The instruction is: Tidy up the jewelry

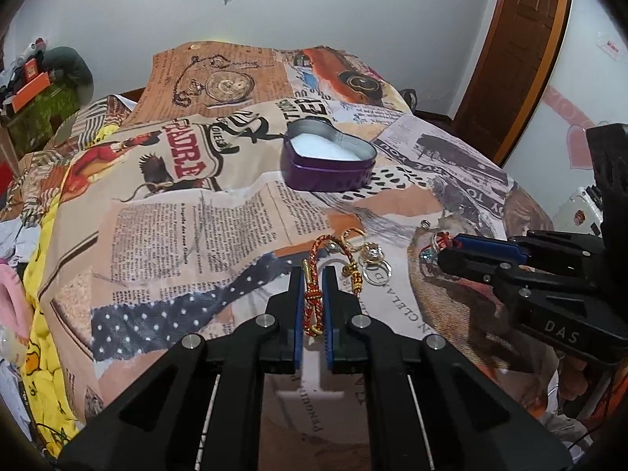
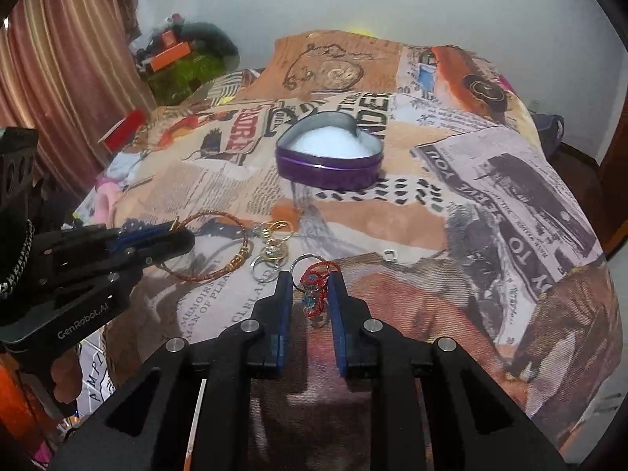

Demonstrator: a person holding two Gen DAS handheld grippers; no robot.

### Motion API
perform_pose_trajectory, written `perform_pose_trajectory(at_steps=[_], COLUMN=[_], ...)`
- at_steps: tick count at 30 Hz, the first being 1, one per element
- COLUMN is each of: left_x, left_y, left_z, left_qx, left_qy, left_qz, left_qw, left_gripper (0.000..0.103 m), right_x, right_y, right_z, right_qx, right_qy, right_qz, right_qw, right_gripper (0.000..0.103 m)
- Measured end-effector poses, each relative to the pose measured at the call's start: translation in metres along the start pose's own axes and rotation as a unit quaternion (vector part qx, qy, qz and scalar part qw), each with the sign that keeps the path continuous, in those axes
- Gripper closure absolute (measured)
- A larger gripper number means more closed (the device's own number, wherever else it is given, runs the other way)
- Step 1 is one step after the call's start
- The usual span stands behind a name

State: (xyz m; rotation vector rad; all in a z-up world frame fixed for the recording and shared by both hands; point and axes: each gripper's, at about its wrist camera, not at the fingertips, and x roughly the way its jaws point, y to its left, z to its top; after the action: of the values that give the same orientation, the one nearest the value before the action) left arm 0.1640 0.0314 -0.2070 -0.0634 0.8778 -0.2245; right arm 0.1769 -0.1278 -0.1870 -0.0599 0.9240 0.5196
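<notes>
A red-and-gold braided bracelet (image 1: 317, 271) lies on the printed bedspread, one side of it between the blue pads of my left gripper (image 1: 314, 274), whose narrow jaws do not visibly clamp it; it also shows in the right wrist view (image 2: 219, 243). My right gripper (image 2: 312, 280) straddles a red beaded charm with a blue stone (image 2: 316, 290), jaws apart around it. Gold and silver rings (image 2: 272, 251) lie between the two pieces. A purple heart-shaped tin (image 1: 327, 161) with white padding sits open farther back, also in the right wrist view (image 2: 329, 157).
A small silver nut-like piece (image 2: 389, 255) lies right of the charm. The bedspread (image 1: 188, 235) drops off at left and right. A cluttered side table (image 2: 180, 62) stands by the curtain at back left. A wooden door (image 1: 522, 47) is at right.
</notes>
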Motion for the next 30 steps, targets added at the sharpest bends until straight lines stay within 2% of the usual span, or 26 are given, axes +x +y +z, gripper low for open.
perform_pose_trajectory(at_steps=[8,13,23,26,30], left_x=[0.011,0.008,0.007,0.004,-0.001], left_y=[-0.005,-0.004,-0.006,-0.005,-0.003], left_z=[-0.012,-0.014,-0.016,-0.014,-0.012], left_qx=[0.005,0.007,0.017,0.019,0.018], left_qy=[0.034,0.034,0.039,0.036,0.027], left_qz=[-0.007,-0.003,0.018,0.023,0.026], left_qw=[0.9994,0.9994,0.9989,0.9989,0.9992], left_gripper=[0.096,0.096,0.096,0.095,0.088], right_x=[0.006,0.002,0.015,0.017,0.008], right_y=[-0.007,-0.004,-0.005,-0.001,-0.003], right_z=[-0.008,-0.009,-0.009,-0.009,-0.007], right_qx=[0.004,-0.011,-0.023,-0.043,-0.042], right_qy=[0.025,0.031,0.05,0.053,0.05], right_qz=[0.005,-0.012,-0.014,-0.017,-0.011], right_qw=[1.0,0.999,0.998,0.998,0.998], right_gripper=[0.086,0.085,0.085,0.095,0.096])
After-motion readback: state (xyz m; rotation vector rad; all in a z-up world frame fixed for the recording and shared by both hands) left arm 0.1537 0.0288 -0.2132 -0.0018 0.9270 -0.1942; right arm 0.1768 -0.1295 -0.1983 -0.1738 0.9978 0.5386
